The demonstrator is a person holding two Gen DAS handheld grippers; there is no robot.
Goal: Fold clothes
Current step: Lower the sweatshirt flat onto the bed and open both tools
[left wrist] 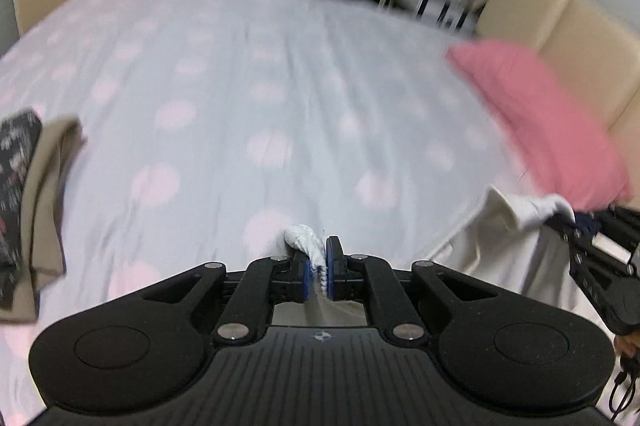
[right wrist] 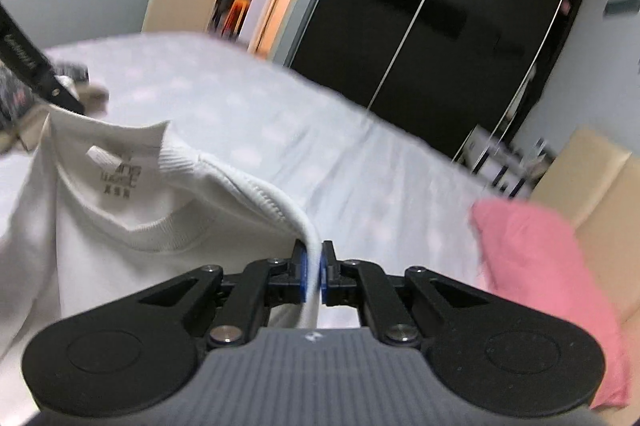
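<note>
The white garment (right wrist: 120, 246) hangs above the bed (left wrist: 248, 98), held between both claws. The left claw (left wrist: 318, 266) is clenched on a bunched white edge; the right claw (right wrist: 315, 274) is clenched on the ribbed neckline. A neck label (right wrist: 116, 170) carries grey print, too blurred to read. A pink pillow (left wrist: 552, 130) lies at the bed's right. Folded clothes (left wrist: 36, 210) at the left edge are cut off and indistinct.
</note>
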